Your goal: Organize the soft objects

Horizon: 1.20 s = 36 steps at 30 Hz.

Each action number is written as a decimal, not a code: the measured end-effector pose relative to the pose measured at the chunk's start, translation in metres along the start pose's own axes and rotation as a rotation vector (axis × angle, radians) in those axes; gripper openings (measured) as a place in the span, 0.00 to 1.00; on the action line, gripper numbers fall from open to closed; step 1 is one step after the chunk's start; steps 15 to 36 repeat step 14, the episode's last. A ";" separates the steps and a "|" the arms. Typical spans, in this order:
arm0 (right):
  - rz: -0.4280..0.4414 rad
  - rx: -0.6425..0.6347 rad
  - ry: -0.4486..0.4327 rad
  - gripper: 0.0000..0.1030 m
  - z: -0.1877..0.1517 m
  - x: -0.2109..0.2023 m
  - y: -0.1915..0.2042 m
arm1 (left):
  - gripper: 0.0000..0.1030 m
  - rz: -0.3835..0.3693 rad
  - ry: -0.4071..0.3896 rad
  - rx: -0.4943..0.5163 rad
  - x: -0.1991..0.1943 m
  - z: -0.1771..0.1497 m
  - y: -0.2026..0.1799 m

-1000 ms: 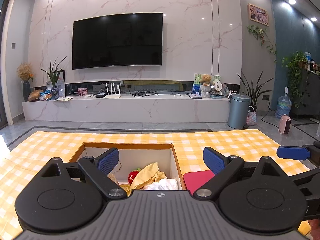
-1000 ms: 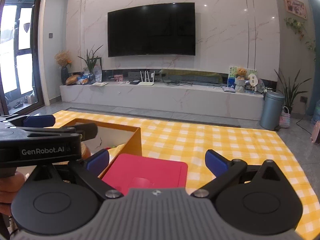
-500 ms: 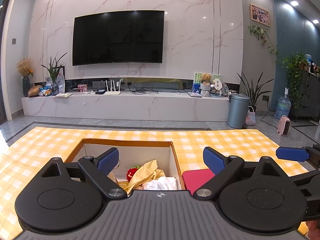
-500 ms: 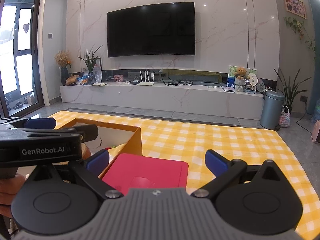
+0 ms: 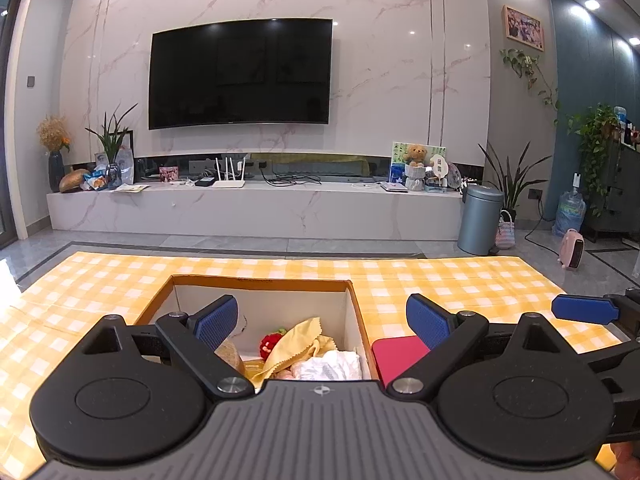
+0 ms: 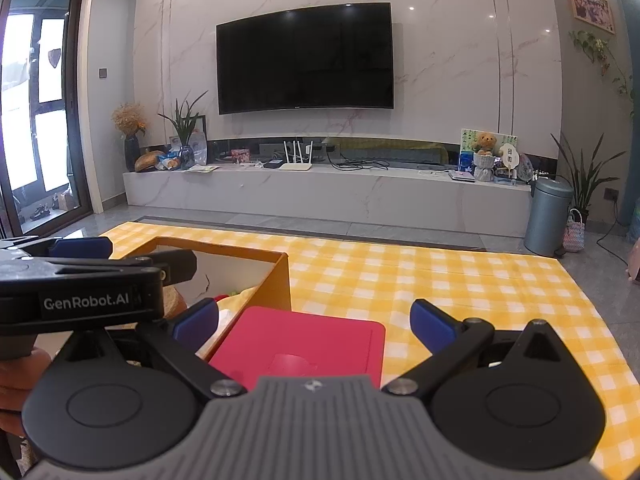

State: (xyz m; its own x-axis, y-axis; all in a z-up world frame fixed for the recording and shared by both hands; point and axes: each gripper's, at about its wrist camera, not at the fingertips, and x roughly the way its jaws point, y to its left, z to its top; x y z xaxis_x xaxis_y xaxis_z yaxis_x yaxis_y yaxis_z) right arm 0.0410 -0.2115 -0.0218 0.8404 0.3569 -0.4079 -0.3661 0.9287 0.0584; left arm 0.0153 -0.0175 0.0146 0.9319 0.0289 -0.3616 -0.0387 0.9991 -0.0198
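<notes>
The left gripper [image 5: 322,322] has two matte black arms ending in blue pads with a fine dotted texture, and its jaws stand wide apart with nothing between them. It hangs above the open orange cardboard box [image 5: 260,280], whose inner walls are plain white. Inside the box lie the soft things: a thin yellow cloth with a zigzag edge [image 5: 298,344], a crumpled white fabric piece [image 5: 332,366] just beside it, and a small red knitted toy [image 5: 272,342] behind the yellow cloth, partly covered by it. A tan woven-looking object [image 5: 230,356] shows behind the left pad, but I cannot tell what it is. The right gripper [image 6: 316,322] is of the same build, with a ribbed grey body, and its jaws are also spread and hold nothing. Below it rests the flat red rectangular lid with rounded corners [image 6: 304,346], smooth like plastic, with a shallow raised patch in its middle; it lies on the cloth just beside the right wall of the box. Both box and lid sit on the yellow and white checked tablecloth [image 6: 460,292], which shows soft fold lines. Further away stands a long white marble-patterned TV bench [image 6: 328,196] under a wide curved black television [image 6: 306,58] on a glossy marble wall, with a round grey metal bin [image 6: 548,216] at the right end.
</notes>
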 end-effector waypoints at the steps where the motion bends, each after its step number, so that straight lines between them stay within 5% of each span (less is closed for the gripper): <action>1: 0.000 0.000 -0.001 0.97 0.000 0.000 0.000 | 1.00 0.000 -0.001 0.000 0.000 0.000 0.000; 36: -0.001 -0.003 0.011 0.97 0.000 0.004 0.002 | 1.00 0.014 0.004 0.011 -0.001 -0.001 0.000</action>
